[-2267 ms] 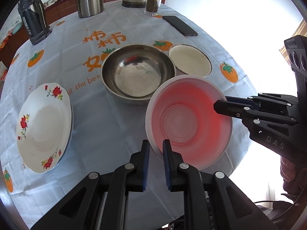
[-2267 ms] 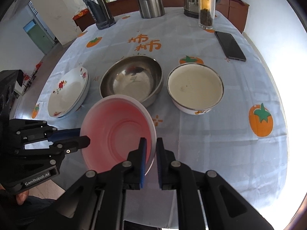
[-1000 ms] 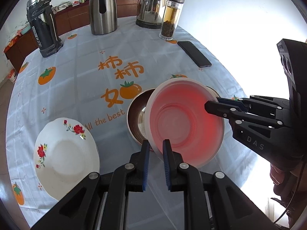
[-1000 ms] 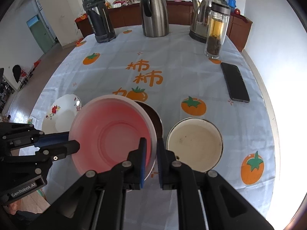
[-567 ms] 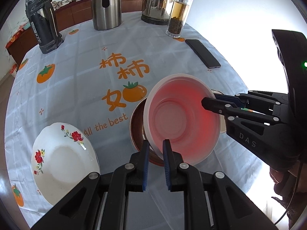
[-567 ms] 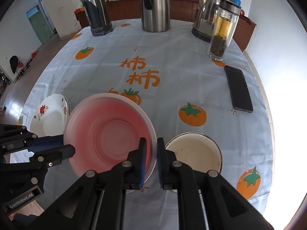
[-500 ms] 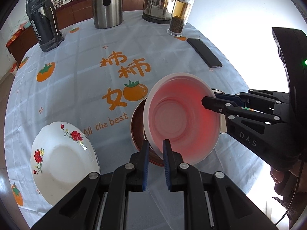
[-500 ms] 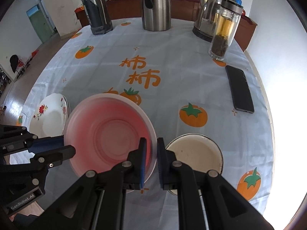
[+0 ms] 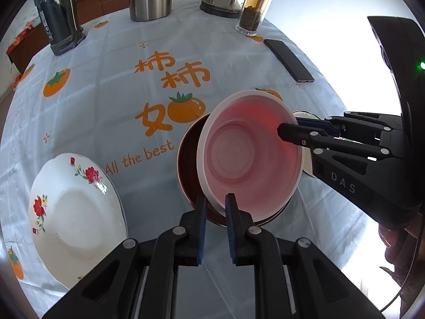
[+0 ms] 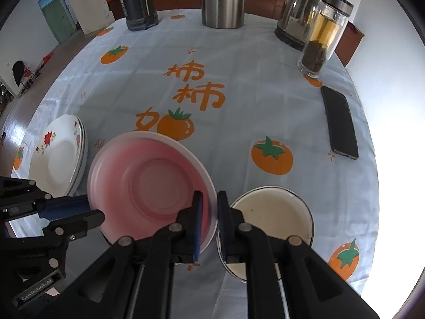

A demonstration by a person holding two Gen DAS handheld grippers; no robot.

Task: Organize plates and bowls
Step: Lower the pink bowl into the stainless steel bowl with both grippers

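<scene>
Pink bowl now over the steel bowl, both grippers clamped on its rim

Pink plastic bowl (image 9: 251,156) has shifted since the earliest frames: back then it hung over bare tablecloth in front of the steel bowl (image 9: 190,164), whose whole polished inside was open to view. Now the pink one covers most of it, only a dark crescent of the steel bowl showing on the left in the left wrist view. It has also sunk closer to the steel bowl over the last second; contact between the two cannot be told. Cream enamel bowl (image 10: 268,220) sits just right of the pair, mostly hidden behind the right gripper in the left view. Flowered plates (image 9: 71,212) lie stacked well apart to the left, same spot on the tablecloth (image 9: 119,85) as before. Phone (image 10: 340,122), tea bottle (image 10: 322,34) and flasks at the far edge unmoved.

Left gripper (image 9: 214,202) pinches the near rim of the pink bowl, jaws narrow with only the rim wall between the blue pads. Right gripper (image 10: 208,202) does the same on the opposite rim, jaws equally narrow. Both point steeply down at the table, fingers converging on the bowl from opposite sides, bowl tilted slightly. Part of a hand (image 9: 393,242) shows behind the right gripper body.
</scene>
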